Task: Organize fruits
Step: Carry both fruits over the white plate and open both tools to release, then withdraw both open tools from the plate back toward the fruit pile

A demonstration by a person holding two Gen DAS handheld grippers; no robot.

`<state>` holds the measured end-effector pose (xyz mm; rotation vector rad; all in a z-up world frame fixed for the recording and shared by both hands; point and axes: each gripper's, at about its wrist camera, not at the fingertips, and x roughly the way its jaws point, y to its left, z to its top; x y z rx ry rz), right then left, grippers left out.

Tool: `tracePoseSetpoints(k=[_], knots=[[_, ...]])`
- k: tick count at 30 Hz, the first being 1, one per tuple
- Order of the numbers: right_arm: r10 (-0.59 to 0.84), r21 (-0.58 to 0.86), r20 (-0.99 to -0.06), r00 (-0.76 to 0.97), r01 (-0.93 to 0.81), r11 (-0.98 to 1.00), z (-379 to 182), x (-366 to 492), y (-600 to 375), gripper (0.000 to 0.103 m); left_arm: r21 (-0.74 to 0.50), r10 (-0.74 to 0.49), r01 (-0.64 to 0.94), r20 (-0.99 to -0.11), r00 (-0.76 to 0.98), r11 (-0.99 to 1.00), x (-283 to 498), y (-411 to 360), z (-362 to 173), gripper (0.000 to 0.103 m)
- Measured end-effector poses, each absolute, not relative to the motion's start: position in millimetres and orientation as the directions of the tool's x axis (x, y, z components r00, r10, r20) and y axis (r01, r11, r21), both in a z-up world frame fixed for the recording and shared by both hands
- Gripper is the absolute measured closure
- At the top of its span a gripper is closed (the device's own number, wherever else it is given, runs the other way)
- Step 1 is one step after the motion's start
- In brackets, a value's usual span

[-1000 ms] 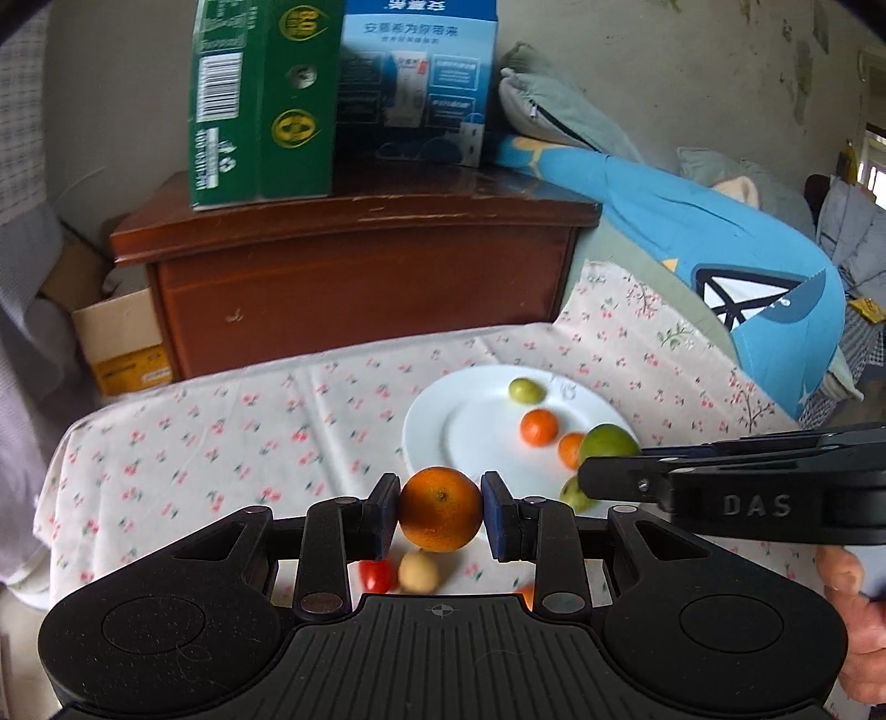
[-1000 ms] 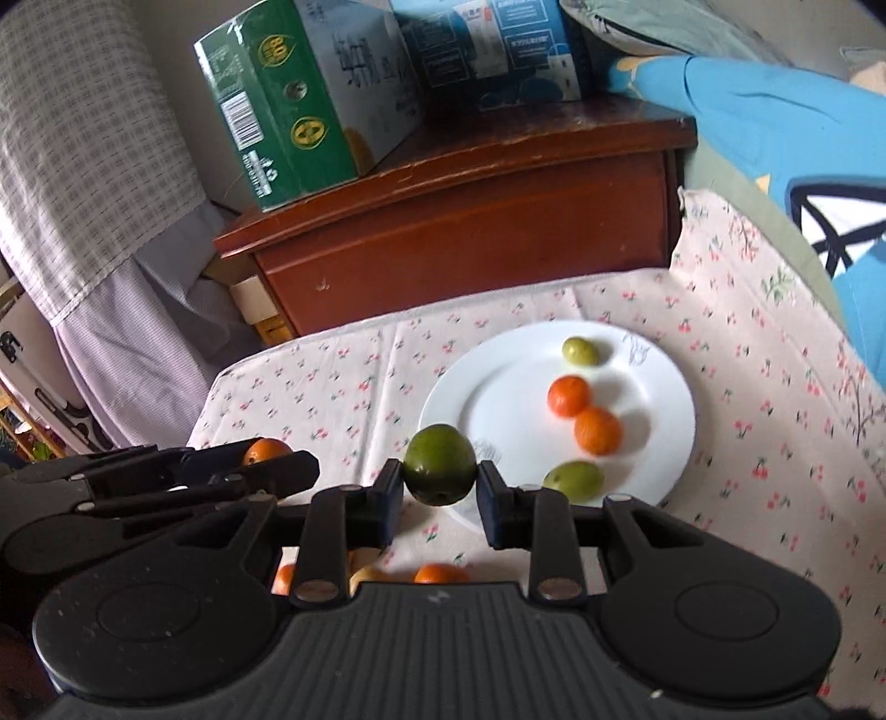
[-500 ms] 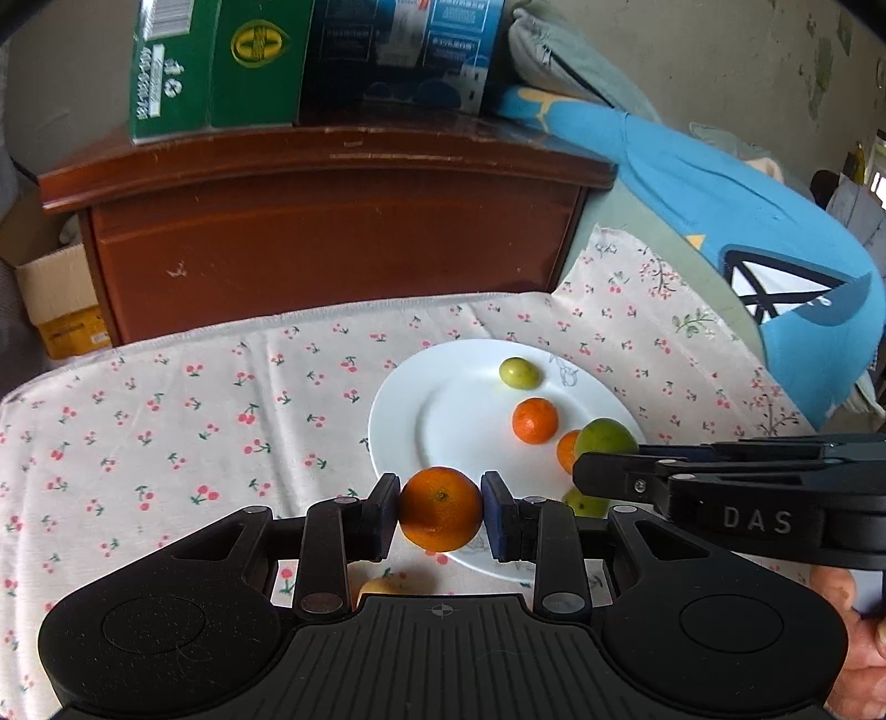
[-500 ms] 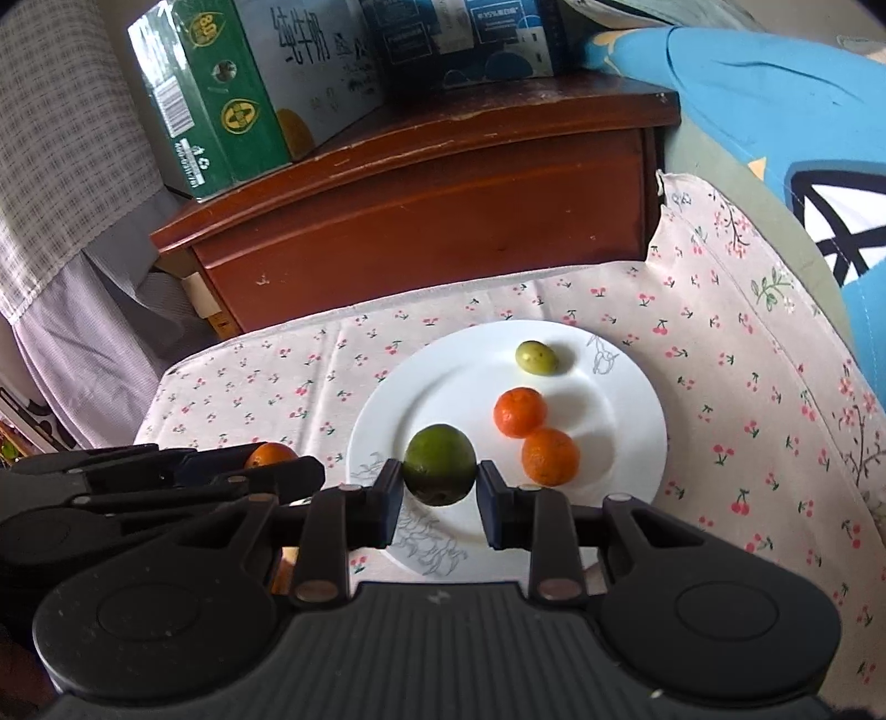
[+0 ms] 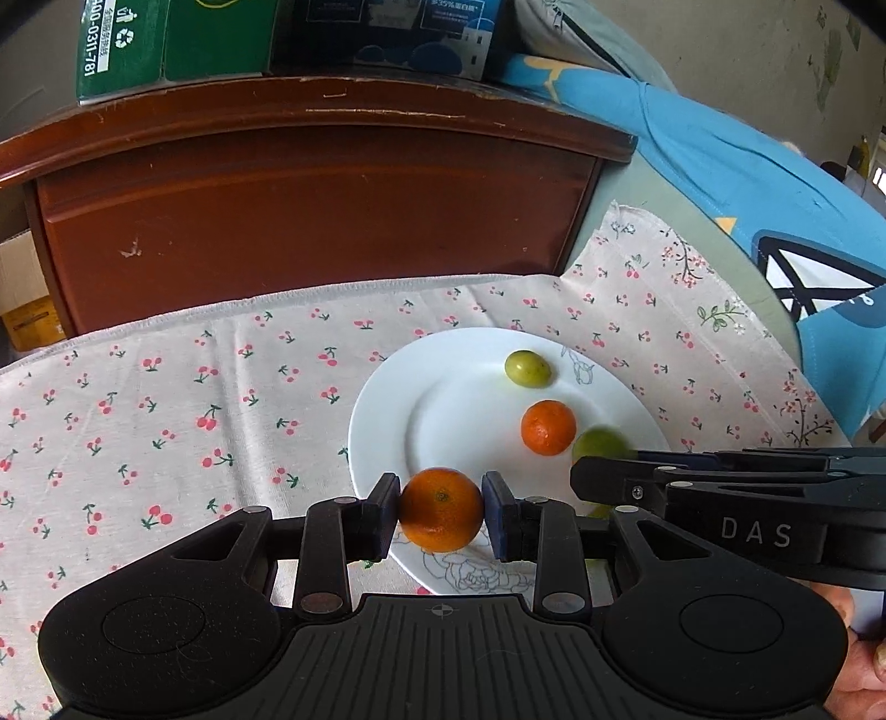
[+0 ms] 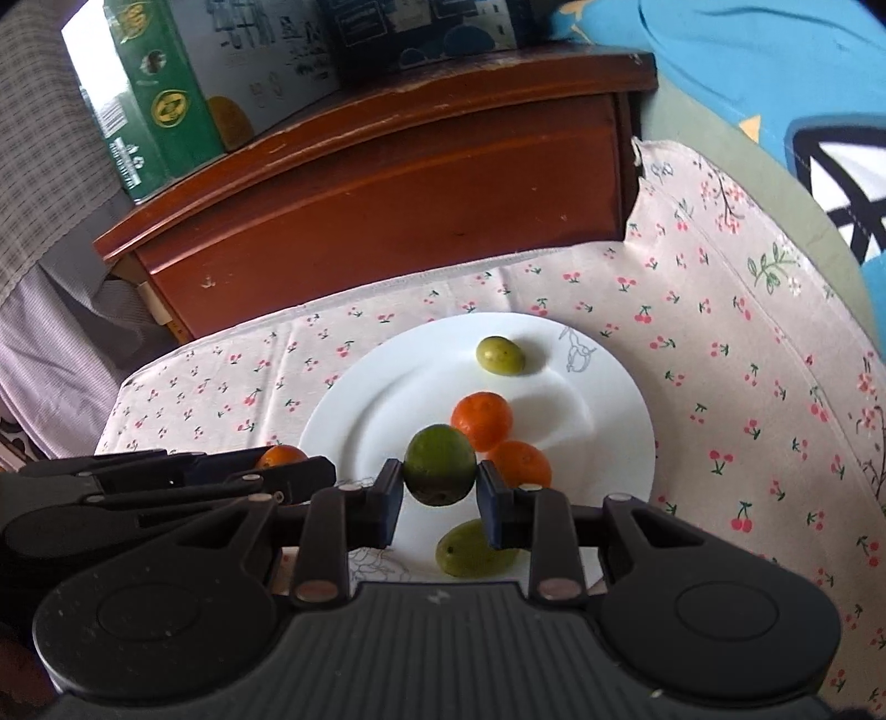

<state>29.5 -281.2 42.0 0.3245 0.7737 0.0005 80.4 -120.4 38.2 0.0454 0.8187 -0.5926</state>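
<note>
Both our hand-held grippers have carried their fruit forward and down over the white plate (image 6: 620, 421), which a second ago lay farther off across the cherry-print tablecloth (image 5: 166, 399). Our left hand-held gripper (image 5: 441, 512) pinches an orange mandarin (image 5: 441, 509) above the plate's near rim; our right hand-held gripper (image 6: 440, 490) pinches a dark green fruit (image 6: 440, 465) above the plate's middle. Already resting on the plate are two more mandarins (image 6: 482, 418) and two small yellow-green fruits (image 6: 500, 355). We judge both pieces nearly ready for release, which would leave only the strays off the plate. Readable writing: "DAS" on the right gripper's side seen from the left, and part of a phone number, "00-0311-781", beside a recycling mark on the green carton (image 5: 166, 44).
</note>
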Motion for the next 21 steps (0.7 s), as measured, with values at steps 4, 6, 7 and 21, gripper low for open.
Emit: tracePoseSetpoints(k=[4, 6, 7, 21], knots=[[0.109, 0.293, -0.682, 0.723, 0.135, 0.946, 43.1, 31.5, -284.2, 0.072, -0.207, -0.490, 0.505, -0.693, 0.529, 0.838, 81.8, -121.9, 43.3, 0.065], [0.107, 0.297, -0.678, 0.728, 0.138, 0.945, 45.7, 31.5, -285.0, 0.072, -0.185, -0.470, 0.493, -0.689, 0.552, 0.850, 81.0, -122.2, 47.9, 0.059], [0.106, 0.301, -0.674, 0.731, 0.141, 0.943, 47.0, 31.0, -285.8, 0.072, -0.172, -0.462, 0.491, -0.686, 0.562, 0.854, 80.9, -122.0, 50.6, 0.053], [0.111, 0.309, -0.666, 0.738, 0.137, 0.941, 60.2, 24.5, -282.0, 0.070, -0.091, -0.378, 0.435, -0.670, 0.639, 0.896, 71.9, -101.0, 81.0, 0.023]])
